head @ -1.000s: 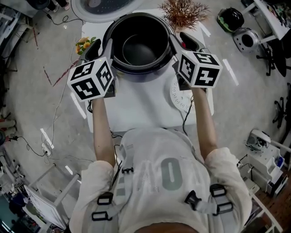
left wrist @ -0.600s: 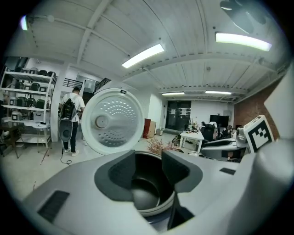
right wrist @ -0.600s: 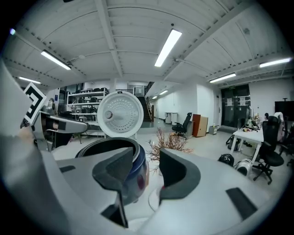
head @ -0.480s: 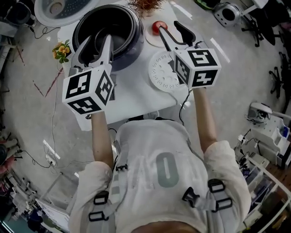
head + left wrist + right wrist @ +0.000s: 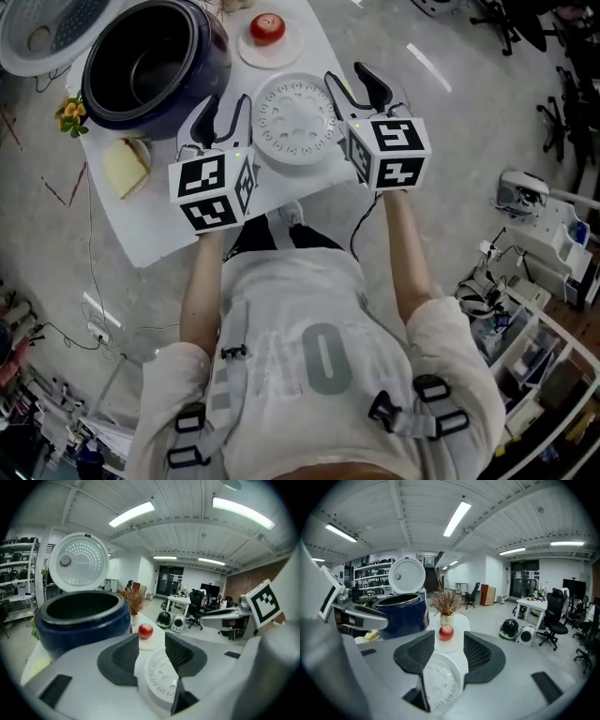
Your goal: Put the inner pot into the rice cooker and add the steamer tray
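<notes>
Left gripper: jaws released, just been opening, nothing clamped. Right gripper: same, parted and just been opening. In both gripper views the gap frames the steamer tray, but no pad presses on it.

Count: 2 grippers. 1 steamer tray, flat near the worktop's near edge, between the grippers. 1 rice cooker at the far left corner, with 1 inner pot seated in it. 1 apple on 1 small plate at the far edge. 1 pale wedge by the left edge, kind unclear. 1 flower sprig.

Hidden or unclear: the pot's outer wall is inside the cooker, so only rim and interior show. The open lid is cut off by the head view's corner. Whether the fingertips touch the tray's rim cannot be told.
</notes>
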### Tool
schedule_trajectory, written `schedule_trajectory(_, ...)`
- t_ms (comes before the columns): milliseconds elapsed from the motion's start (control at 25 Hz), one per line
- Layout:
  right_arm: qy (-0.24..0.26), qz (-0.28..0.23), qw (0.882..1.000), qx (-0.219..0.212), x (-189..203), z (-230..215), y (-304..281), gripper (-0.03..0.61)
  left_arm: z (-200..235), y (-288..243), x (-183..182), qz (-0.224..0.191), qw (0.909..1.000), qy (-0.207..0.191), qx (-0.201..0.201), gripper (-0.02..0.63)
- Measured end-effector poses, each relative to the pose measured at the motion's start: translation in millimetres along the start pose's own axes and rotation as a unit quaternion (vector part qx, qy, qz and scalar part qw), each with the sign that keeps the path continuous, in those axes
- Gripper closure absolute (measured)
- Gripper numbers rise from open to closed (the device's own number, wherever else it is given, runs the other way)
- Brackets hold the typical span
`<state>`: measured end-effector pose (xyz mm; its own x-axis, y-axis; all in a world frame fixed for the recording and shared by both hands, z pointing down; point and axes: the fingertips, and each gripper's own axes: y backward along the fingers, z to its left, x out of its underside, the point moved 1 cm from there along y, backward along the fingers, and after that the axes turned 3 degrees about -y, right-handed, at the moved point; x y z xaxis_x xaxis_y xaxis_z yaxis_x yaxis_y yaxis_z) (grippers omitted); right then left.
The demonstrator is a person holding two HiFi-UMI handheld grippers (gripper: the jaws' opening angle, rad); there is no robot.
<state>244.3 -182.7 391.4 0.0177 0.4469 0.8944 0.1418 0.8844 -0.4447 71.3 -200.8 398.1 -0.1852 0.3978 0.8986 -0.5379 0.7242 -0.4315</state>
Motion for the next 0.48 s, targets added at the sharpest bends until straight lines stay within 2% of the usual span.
schedule_trajectory(200,-0.012,0.039,0.999,0.010,49.4,-19.2,-5.6,0.379,-12.5,-30.3,60.2,0.072,0.9974,0.001,-0.011,0.448)
schedule_trajectory(480,-0.040,0.088,0.995,0.028,113.0,-30.9,-18.9,0.380,-13.0,-55.0,114.5,0.127,0.9915,-0.001,-0.031,0.448)
